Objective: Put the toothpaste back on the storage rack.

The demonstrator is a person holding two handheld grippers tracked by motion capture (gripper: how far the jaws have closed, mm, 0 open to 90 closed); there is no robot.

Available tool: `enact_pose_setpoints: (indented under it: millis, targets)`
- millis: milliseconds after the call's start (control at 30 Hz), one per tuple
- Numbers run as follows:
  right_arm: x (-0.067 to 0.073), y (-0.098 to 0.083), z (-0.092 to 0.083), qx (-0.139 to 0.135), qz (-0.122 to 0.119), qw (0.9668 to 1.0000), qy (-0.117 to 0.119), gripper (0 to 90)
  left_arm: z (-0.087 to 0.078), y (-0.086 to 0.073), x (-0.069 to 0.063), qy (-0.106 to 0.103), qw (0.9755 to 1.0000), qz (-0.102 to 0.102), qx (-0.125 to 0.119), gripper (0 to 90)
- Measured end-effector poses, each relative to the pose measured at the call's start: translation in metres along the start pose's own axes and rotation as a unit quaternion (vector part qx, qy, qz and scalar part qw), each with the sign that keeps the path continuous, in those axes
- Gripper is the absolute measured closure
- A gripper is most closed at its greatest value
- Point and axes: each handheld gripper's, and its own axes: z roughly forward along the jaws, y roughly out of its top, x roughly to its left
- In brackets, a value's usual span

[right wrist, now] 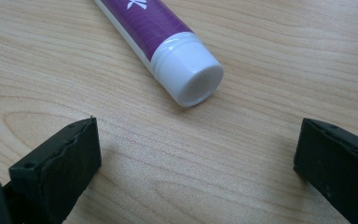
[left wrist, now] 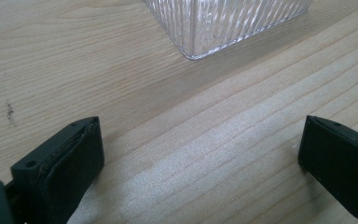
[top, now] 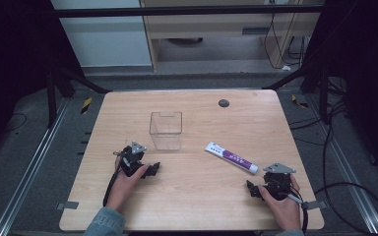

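Note:
A white and purple tube (top: 231,157) lies flat on the wooden table (top: 197,206), right of centre, with its white cap (right wrist: 193,77) toward the near right. My right gripper (top: 254,189) rests low on the table just short of that cap. In the right gripper view my right gripper (right wrist: 196,161) stands open, and the cap lies just beyond the gap, untouched. A clear ribbed plastic box (top: 166,130) stands upright left of centre. My left gripper (top: 151,170) lies just in front of it, and in its own view my left gripper (left wrist: 200,156) is open over bare wood, with the box corner (left wrist: 200,32) ahead.
A small dark round disc (top: 223,103) sits in the table top near the far edge. Black cables (top: 354,196) trail over the floor to the right. Metal frame rails (top: 29,162) run along both sides of the table.

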Motion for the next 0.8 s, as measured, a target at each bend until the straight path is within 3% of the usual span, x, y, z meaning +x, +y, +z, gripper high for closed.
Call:
enact_pose_setpoints:
  millis: [167, 233, 333, 467, 500, 533, 600, 800]
  targets:
    - [0.0, 0.001, -0.001, 0.005, -0.002, 1.0, 0.002, 2.7, 0.0, 0.0, 0.0, 0.0, 1.0, 0.0, 0.0, 0.0]
    - [0.002, 0.003, -0.005, 0.013, -0.008, 0.9998, 0.013, 13.6, 0.0, 0.0, 0.0, 0.0, 1.0, 0.0, 0.0, 0.0]
    - [0.009, 0.008, -0.012, 0.012, -0.03, 0.9991, 0.025, 16.5, 0.0, 0.0, 0.0, 0.0, 1.0, 0.0, 0.0, 0.0]
    - [0.016, 0.018, -0.027, -0.003, -0.07, 0.9975, 0.008, 23.2, 0.0, 0.0, 0.0, 0.0, 1.0, -0.001, 0.0, 0.0]
    - [0.016, 0.018, -0.027, -0.003, -0.07, 0.9975, 0.008, 23.2, 0.0, 0.0, 0.0, 0.0, 1.0, -0.001, 0.0, 0.0]
    - [0.02, 0.027, -0.041, -0.015, -0.105, 0.9943, -0.011, 24.4, 0.0, 0.0, 0.0, 0.0, 1.0, -0.001, 0.0, 0.0]
    - [0.024, 0.036, -0.052, -0.033, -0.131, 0.9905, -0.03, 23.2, 0.0, 0.0, 0.0, 0.0, 1.0, -0.001, 0.0, 0.0]
    - [0.025, 0.057, -0.06, -0.022, -0.153, 0.9875, -0.028, 23.3, 0.0, 0.0, 0.0, 0.0, 1.0, -0.001, 0.0, 0.0]
